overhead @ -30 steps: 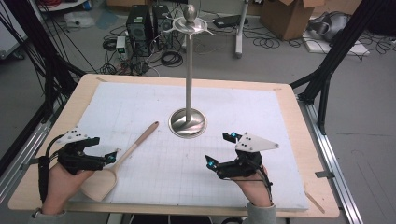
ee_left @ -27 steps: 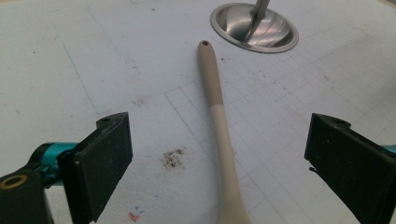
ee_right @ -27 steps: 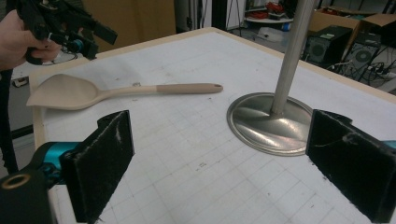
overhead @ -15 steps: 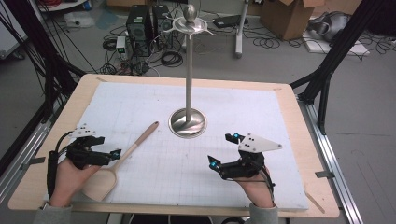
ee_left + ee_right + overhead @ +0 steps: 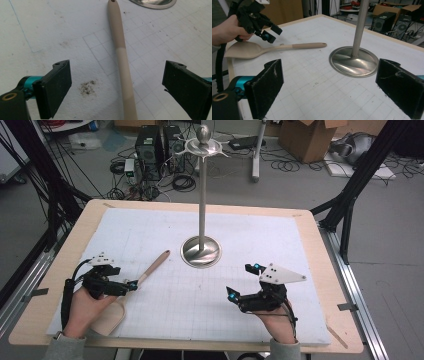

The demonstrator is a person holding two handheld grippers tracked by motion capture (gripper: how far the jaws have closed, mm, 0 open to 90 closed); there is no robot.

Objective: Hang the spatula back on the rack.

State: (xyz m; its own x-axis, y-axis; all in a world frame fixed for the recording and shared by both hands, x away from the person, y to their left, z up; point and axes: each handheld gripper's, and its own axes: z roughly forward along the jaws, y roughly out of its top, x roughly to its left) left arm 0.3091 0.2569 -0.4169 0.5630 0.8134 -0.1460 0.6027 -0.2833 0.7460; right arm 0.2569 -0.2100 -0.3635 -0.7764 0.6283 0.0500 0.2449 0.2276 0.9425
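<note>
A beige wooden spoon (image 5: 151, 266) lies on the white gridded mat, bowl toward the person's left hand, handle end pointing at the metal stand's round base (image 5: 201, 253). My left gripper (image 5: 131, 284) hovers open over the spoon's lower handle. In the left gripper view the handle (image 5: 122, 56) runs up between the two wide-apart jaws of my left gripper (image 5: 116, 83) without touching them. My right gripper (image 5: 243, 281) is open and holds nothing at the front right. Its own view looks past my right gripper (image 5: 329, 85) to the stand base (image 5: 354, 62), the spoon (image 5: 287, 47) and the left gripper (image 5: 272, 33).
The stand's tall pole (image 5: 201, 195) rises mid-table to a hooked top. The mat (image 5: 280, 235) covers most of the wooden table (image 5: 325, 250). Cables, a computer case (image 5: 150, 145) and cardboard boxes sit on the floor beyond the far edge.
The left gripper has moved a little to the right, closer over the spoon's handle. The right gripper has barely shifted. The spoon lies where it was.
</note>
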